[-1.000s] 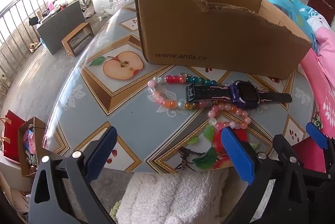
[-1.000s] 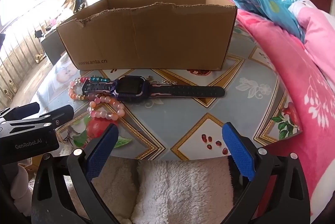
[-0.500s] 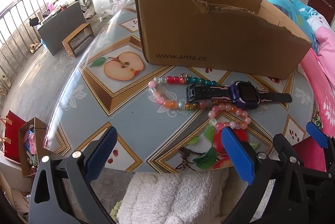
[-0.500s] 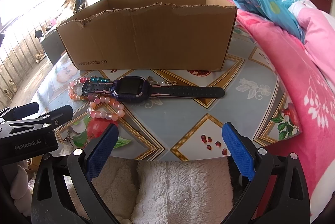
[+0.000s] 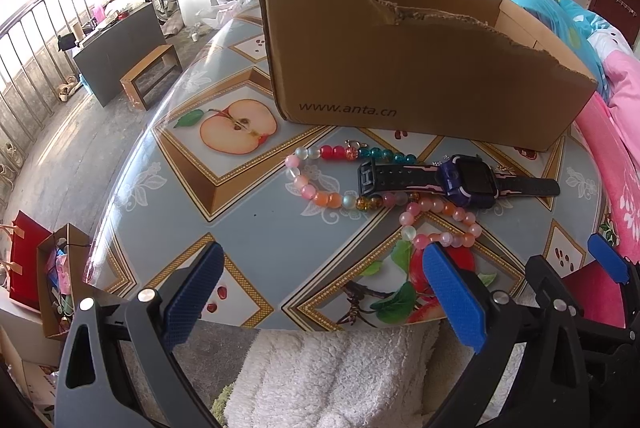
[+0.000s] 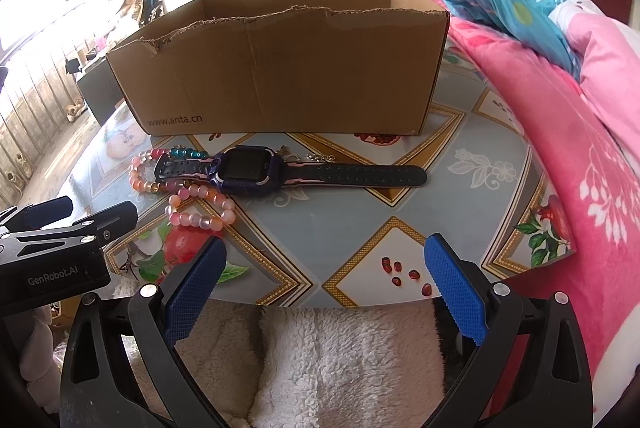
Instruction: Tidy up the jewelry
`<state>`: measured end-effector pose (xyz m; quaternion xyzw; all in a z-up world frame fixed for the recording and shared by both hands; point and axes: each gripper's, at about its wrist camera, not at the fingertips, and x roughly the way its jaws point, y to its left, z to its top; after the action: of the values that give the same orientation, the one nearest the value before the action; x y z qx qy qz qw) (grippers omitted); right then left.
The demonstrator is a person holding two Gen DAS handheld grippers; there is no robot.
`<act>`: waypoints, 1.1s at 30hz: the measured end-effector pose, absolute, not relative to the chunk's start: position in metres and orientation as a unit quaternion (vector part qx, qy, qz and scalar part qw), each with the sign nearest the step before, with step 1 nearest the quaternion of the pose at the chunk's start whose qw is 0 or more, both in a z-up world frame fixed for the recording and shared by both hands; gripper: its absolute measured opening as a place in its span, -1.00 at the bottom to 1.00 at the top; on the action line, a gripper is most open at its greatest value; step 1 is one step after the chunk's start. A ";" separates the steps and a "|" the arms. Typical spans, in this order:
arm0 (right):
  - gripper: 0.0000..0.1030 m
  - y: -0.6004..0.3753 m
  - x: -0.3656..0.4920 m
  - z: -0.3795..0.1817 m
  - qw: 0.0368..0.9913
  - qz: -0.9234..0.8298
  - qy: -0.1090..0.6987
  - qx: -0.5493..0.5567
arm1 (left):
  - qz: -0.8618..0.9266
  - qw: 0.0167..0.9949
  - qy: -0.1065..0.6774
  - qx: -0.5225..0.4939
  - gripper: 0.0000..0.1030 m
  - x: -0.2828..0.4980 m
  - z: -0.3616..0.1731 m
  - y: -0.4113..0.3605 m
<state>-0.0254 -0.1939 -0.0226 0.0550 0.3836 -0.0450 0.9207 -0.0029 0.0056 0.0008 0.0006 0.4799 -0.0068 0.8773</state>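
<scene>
Both grippers, left (image 5: 320,292) and right (image 6: 322,278), are hanging released and empty at the worktop (image 5: 256,212) edge, nearer than the watch (image 5: 466,180) and bracelets (image 5: 328,180) lying overlapped before the box (image 5: 420,76), likely their destination.

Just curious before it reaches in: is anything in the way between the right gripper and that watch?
Nothing visible. Bare table lies between the open right gripper and the watch; the beads sit to its left.
</scene>
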 end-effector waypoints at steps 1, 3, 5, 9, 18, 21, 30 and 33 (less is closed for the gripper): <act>0.84 -0.194 -0.025 -0.023 0.921 -0.045 0.384 0.055 | -0.007 0.877 0.480 0.001 0.90 -0.003 0.001 0.006; 0.84 -0.193 -0.025 -0.023 0.921 -0.045 0.384 0.055 | -0.007 0.877 0.480 0.001 0.90 -0.003 0.001 0.005; 0.84 -0.194 -0.025 -0.022 0.921 -0.046 0.384 0.055 | -0.006 0.878 0.479 0.001 0.90 -0.003 0.001 0.006; 0.84 -0.195 -0.025 -0.022 0.921 -0.046 0.384 0.055 | -0.005 0.878 0.478 0.002 0.90 -0.004 0.001 0.006; 0.84 -0.198 -0.026 -0.018 0.923 -0.057 0.377 0.049 | -0.016 0.887 0.461 -0.004 0.90 -0.008 0.000 0.015; 0.84 -0.199 -0.026 -0.016 0.926 -0.063 0.369 0.053 | -0.035 0.896 0.443 -0.013 0.90 -0.011 0.001 0.022; 0.68 -0.205 -0.020 0.002 0.943 -0.054 0.319 0.082 | -0.113 0.927 0.358 -0.027 0.88 -0.007 0.021 0.028; 0.44 -0.205 -0.010 0.007 0.943 -0.041 0.315 0.097 | -0.149 0.919 0.364 -0.036 0.71 0.005 0.024 0.026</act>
<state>-0.0104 -0.2052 0.0067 0.0971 0.3146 -0.0408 0.9434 0.0052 0.0263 0.0237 -0.0362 0.3642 -0.1491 0.9186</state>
